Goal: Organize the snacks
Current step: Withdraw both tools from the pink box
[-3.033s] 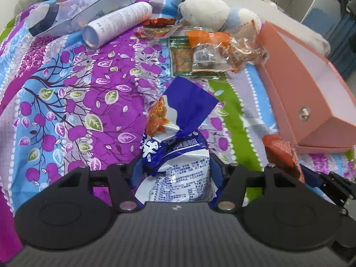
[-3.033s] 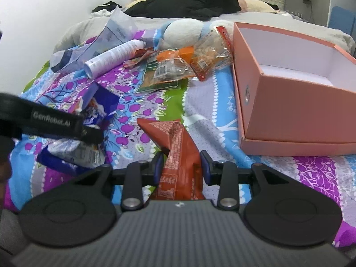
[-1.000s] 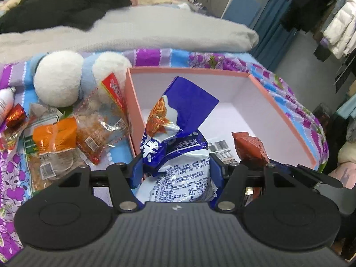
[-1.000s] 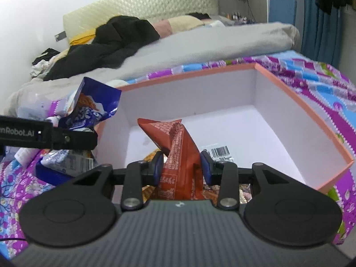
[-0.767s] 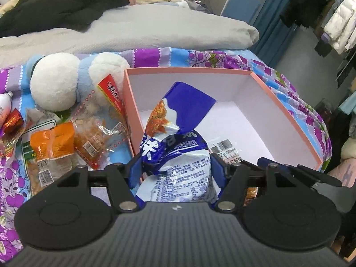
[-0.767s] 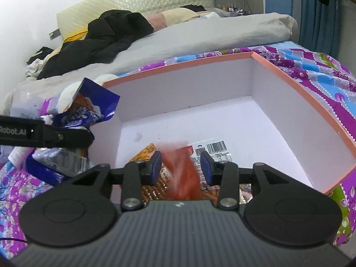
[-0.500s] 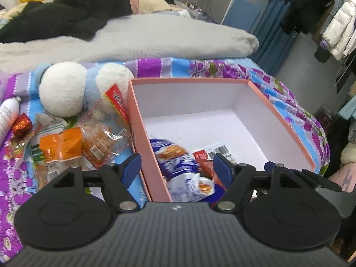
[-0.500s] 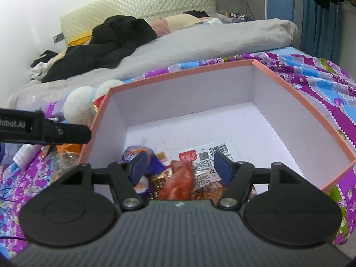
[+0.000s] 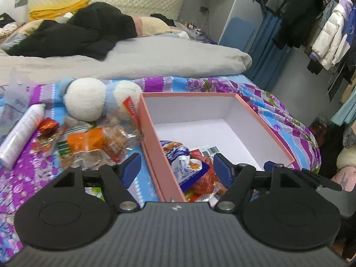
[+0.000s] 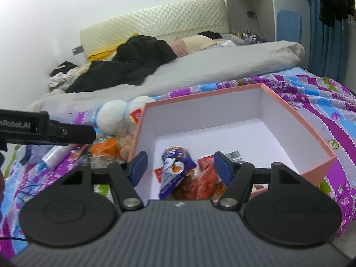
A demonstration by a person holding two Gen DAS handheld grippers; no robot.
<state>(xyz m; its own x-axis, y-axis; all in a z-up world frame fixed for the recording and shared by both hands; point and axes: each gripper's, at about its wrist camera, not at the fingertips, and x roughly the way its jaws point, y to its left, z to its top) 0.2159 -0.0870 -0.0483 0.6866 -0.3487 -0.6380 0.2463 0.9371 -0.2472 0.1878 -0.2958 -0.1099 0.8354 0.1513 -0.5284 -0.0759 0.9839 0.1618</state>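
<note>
Your left tongs are wide apart and hold nothing, and your right tongs are wide apart and hold nothing too. Both sit over the near end of the pink box. Just past the tips, inside the box, lie the blue and white bag and the red packet, touching each other, with a flat pack with a bar code under them. More snacks wait outside, just beside the left wall of the box: an orange pack and a clear pack of brown bits, piled on one another on the flowery bedspread. These look light, soft and crinkly, and I think they are slippery, so pinch each one by its flat sealed edge and not by the puffy middle, or the food inside may crack. A white spray can and a fluffy toy lie close by; they are not snacks. You cannot see what lies at the very near end of the box, because the tongs cover it. The words on the packs are too small to read, and the pile is too mixed up to count.
</note>
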